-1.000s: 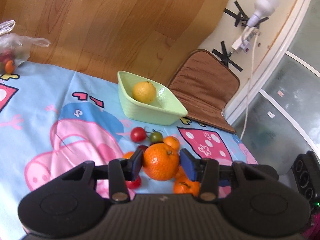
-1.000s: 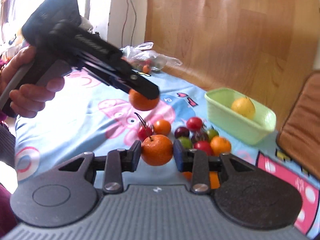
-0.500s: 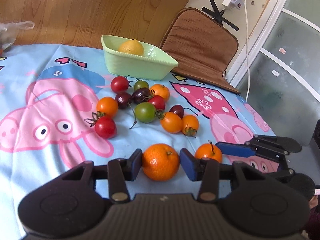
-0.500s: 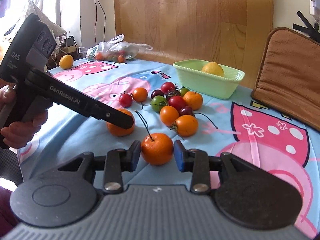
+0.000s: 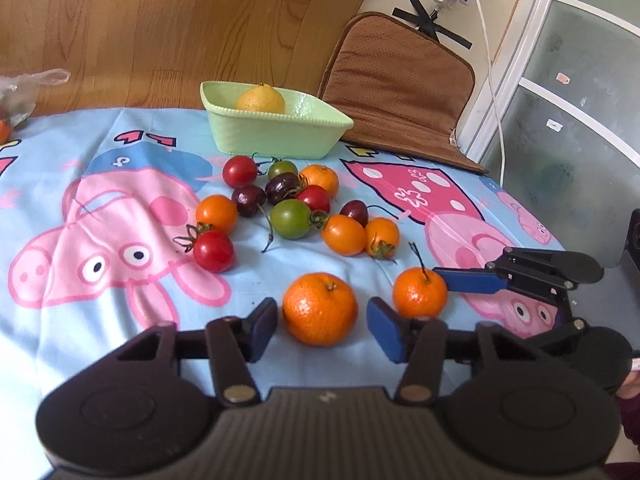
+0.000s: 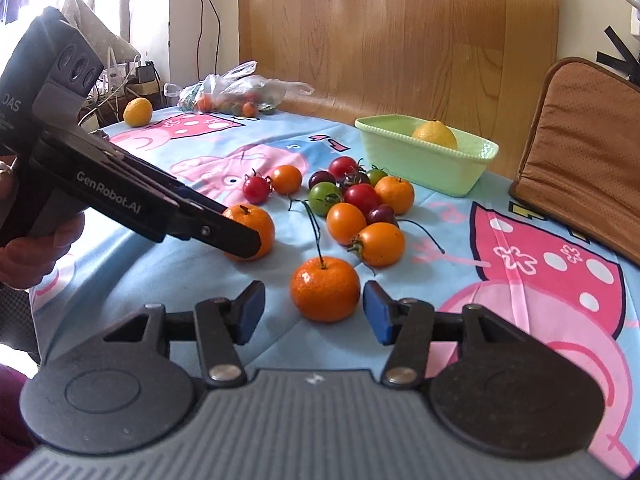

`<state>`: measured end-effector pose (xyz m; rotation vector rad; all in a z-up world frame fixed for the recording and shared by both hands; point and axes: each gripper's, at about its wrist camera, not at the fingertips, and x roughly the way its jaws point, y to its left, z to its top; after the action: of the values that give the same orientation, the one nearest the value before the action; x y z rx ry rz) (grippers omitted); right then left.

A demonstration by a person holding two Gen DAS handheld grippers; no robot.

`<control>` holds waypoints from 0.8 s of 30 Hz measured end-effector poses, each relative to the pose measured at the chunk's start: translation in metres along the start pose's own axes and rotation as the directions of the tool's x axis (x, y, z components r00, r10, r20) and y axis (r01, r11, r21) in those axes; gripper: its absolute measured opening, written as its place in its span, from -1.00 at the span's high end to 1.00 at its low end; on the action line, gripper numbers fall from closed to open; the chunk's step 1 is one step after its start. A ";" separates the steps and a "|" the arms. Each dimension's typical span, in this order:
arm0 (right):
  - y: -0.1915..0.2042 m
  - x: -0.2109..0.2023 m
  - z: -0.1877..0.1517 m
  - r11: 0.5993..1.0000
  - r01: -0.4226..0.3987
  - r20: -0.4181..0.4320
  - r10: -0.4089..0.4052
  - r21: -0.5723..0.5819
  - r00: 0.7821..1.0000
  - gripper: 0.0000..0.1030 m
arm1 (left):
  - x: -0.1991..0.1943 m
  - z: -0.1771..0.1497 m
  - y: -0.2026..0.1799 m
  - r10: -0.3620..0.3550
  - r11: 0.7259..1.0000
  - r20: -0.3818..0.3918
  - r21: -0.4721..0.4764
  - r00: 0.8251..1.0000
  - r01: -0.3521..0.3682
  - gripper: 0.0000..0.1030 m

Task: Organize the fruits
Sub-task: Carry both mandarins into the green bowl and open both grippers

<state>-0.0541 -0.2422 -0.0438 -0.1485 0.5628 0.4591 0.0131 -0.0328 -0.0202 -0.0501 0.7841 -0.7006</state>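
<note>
Left gripper (image 5: 322, 328) first: parted only narrowly, down low at the near edge of the cartoon pig cloth (image 5: 100, 208). Got the bigger mandarin (image 5: 320, 309) parked on the cloth right between the blue pads, with a thin sliver of daylight on either side, so not actually pinching it.

Same deal with the right gripper (image 6: 314, 312): jaws opening, a bit wider than the left pair, around the stemmed mandarin (image 6: 325, 289). Resting on the cloth too, clear of both pads, long dark stem poking straight up. Just to the right of the bigger mandarin in the left wrist view, close but apart.

Further out, a loose bunch of cherry tomatoes (image 5: 290, 218) mid-cloth: red, orange, green and a few dark purple, some touching, some with stems trailing. Beyond that, at the far edge, a pale green dish (image 5: 272, 140) with one lemon (image 5: 260, 100) inside. Nothing else in the dish.

Over at the far left of the right wrist view: a second lemon (image 6: 137, 111) loose on the cloth, next to a crumpled plastic bag (image 6: 240, 92) with more small fruit in it. Can't tell exactly what's in there.

Also a brown cushion (image 5: 400, 80) propped up at the far right, behind the dish, plus a hand (image 6: 28, 256) wrapped round the left gripper's handle.
</note>
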 end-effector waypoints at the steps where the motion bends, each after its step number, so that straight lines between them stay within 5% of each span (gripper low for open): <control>1: 0.000 0.001 0.000 1.000 0.004 -0.005 -0.004 0.000 1.000 0.15 | 0.000 0.000 0.001 -0.003 1.000 0.006 -0.002 1.000 0.003 0.18; 6: -0.007 -0.005 0.011 1.000 -0.023 0.052 0.022 0.013 0.998 0.21 | -0.003 0.020 0.003 -0.081 0.996 0.014 -0.023 0.997 0.081 0.19; 13: -0.053 0.011 0.065 0.998 0.050 0.155 -0.057 0.048 0.986 0.21 | 0.014 0.100 0.006 -0.048 0.999 0.107 0.014 0.993 0.047 0.19; 19: -0.110 0.055 0.103 0.990 0.081 0.128 -0.095 0.115 0.987 0.21 | 0.070 0.165 0.033 0.031 0.999 0.097 -0.026 0.995 -0.029 0.19; 24: -0.143 0.095 0.114 0.986 0.069 0.077 -0.081 0.150 0.994 0.21 | 0.117 0.184 0.054 0.074 0.996 0.038 -0.053 0.997 -0.072 0.19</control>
<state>0.1368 -0.3041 0.0014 -0.0092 0.5057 0.3475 0.2236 -0.0988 0.0228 -0.0820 0.7620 -0.6083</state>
